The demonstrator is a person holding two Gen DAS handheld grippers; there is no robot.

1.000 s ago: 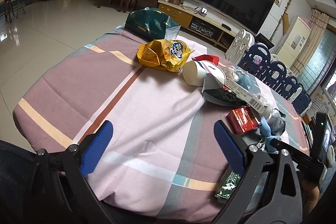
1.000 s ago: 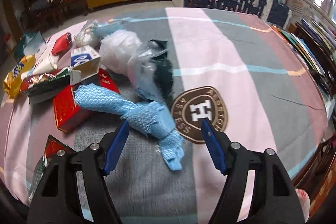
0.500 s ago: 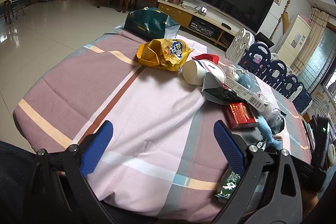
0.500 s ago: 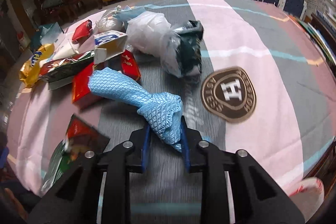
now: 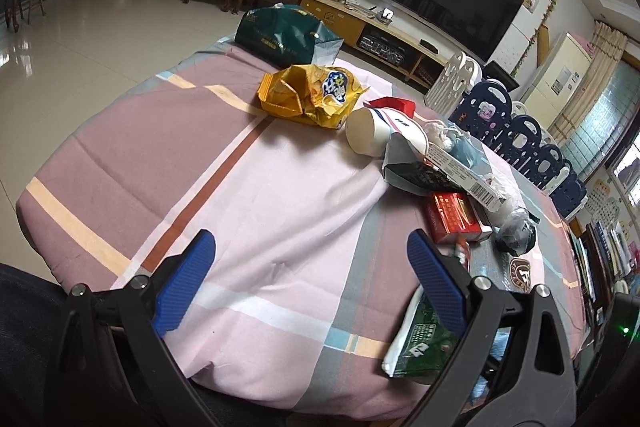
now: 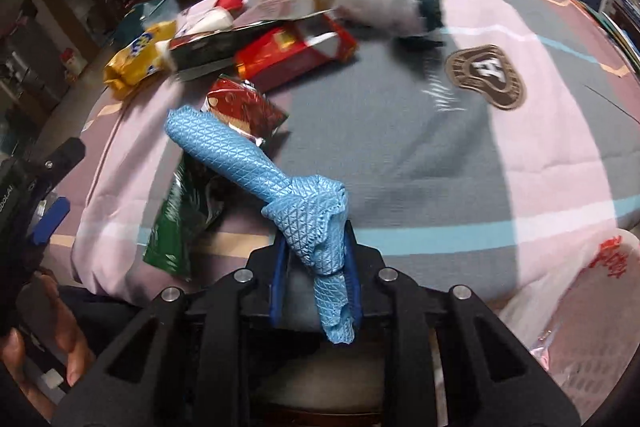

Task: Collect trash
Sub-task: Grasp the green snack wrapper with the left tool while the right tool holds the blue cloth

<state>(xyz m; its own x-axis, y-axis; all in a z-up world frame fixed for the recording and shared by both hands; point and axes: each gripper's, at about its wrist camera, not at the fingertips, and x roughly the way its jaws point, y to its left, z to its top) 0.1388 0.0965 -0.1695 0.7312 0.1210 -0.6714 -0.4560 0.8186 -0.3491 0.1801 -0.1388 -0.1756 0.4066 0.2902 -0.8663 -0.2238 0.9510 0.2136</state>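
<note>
Right gripper jaws closed over the last second, now clamping blue cloth, which juts ahead of its fingertips. Left gripper spread wide, nothing between its fingers.

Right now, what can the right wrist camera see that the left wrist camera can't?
Only the right wrist view shows the blue cloth clamped in the right gripper, whose jaws have just closed on it, and a pale plastic bag at the table's near edge. Only the left wrist view shows the open left gripper from behind and the paper cup's open mouth. Both show the yellow snack bag, the red box and the green wrapper.
</note>
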